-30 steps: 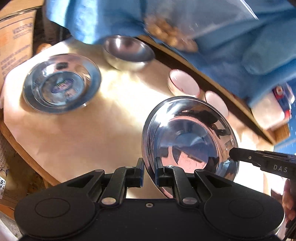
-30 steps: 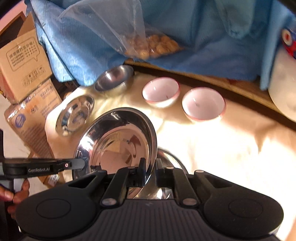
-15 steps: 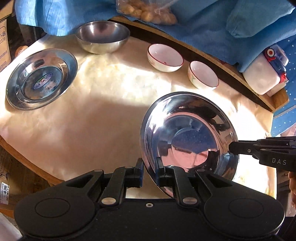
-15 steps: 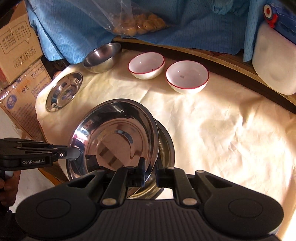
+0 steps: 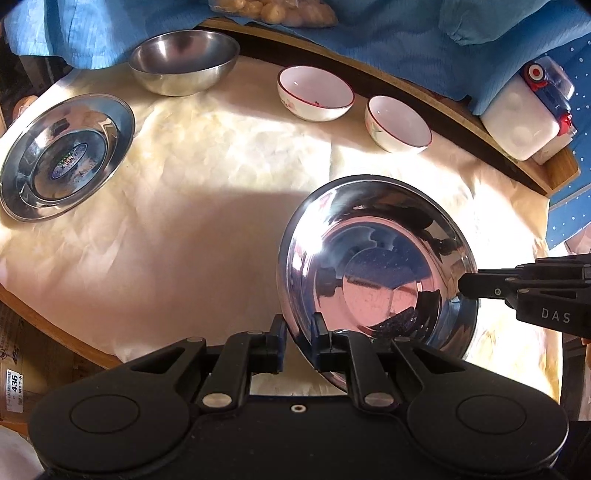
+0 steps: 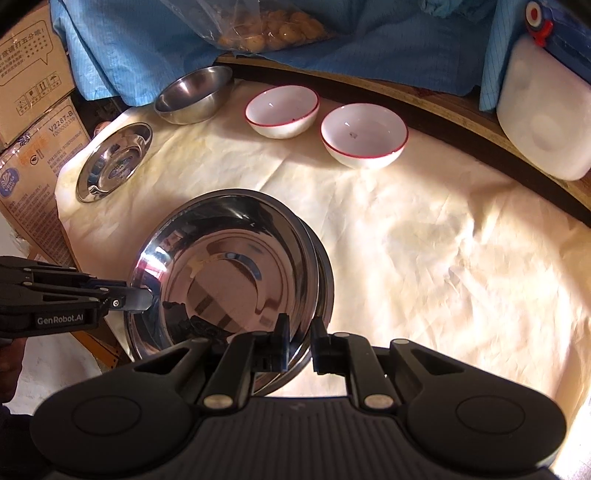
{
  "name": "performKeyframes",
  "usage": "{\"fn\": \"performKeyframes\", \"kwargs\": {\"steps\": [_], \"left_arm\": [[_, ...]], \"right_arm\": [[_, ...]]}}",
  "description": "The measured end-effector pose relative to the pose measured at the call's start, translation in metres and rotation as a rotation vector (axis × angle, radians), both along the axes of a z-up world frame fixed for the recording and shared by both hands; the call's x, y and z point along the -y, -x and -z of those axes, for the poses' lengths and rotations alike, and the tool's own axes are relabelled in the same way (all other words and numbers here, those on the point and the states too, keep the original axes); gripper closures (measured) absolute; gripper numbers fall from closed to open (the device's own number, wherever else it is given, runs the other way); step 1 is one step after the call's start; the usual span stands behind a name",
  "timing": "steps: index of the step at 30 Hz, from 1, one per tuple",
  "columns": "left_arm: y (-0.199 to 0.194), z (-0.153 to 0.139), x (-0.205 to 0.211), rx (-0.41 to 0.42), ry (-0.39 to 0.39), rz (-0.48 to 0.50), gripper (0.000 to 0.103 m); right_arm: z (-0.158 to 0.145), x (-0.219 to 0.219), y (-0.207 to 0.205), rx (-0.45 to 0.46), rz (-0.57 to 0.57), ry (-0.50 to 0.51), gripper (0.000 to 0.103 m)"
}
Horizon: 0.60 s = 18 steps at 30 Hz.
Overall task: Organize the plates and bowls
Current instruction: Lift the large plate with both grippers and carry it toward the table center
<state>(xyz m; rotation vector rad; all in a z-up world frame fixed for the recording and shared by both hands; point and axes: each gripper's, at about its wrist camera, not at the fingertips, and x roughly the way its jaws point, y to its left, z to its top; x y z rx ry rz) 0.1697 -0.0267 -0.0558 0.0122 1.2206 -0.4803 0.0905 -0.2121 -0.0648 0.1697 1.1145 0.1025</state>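
Observation:
A shiny steel plate (image 5: 376,266) (image 6: 225,266) is held tilted by both grippers at opposite rims. My left gripper (image 5: 298,334) (image 6: 142,299) is shut on its near-left rim. My right gripper (image 6: 299,332) (image 5: 466,288) is shut on the other side. A second steel plate (image 6: 325,273) lies right beneath it on the cream cloth. A smaller steel plate with a sticker (image 5: 66,155) (image 6: 114,162) sits at the left. At the back stand a steel bowl (image 5: 184,61) (image 6: 192,94) and two white red-rimmed bowls (image 5: 316,92) (image 5: 397,123) (image 6: 282,110) (image 6: 364,134).
A white container with a blue lid (image 5: 524,110) (image 6: 543,122) stands at the back right on the wooden table rim. Blue cloth (image 6: 369,37) and a bag of round snacks (image 6: 266,26) lie behind the bowls. Cardboard boxes (image 6: 29,66) stand off the table's left edge.
Both grippers have carried the held plate a little lower, closer onto the plate beneath. The left wrist view has rolled level and now looks more down at the table.

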Motion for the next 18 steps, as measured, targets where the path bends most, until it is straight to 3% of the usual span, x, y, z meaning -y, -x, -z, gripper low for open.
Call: {"fn": "performKeyframes", "kwargs": {"steps": [13,18], "left_arm": [[-0.0013,0.0046,0.0026,-0.018,-0.002,-0.003,0.086],[-0.0017,0.0018,-0.0033,-0.007,0.004,-0.028,0.077]], "right_arm": [[0.0076,0.0018,-0.0006,-0.023,-0.004,0.011,0.088],[0.0066,0.0007,-0.0019,-0.018,-0.006,0.036,0.087]]}}
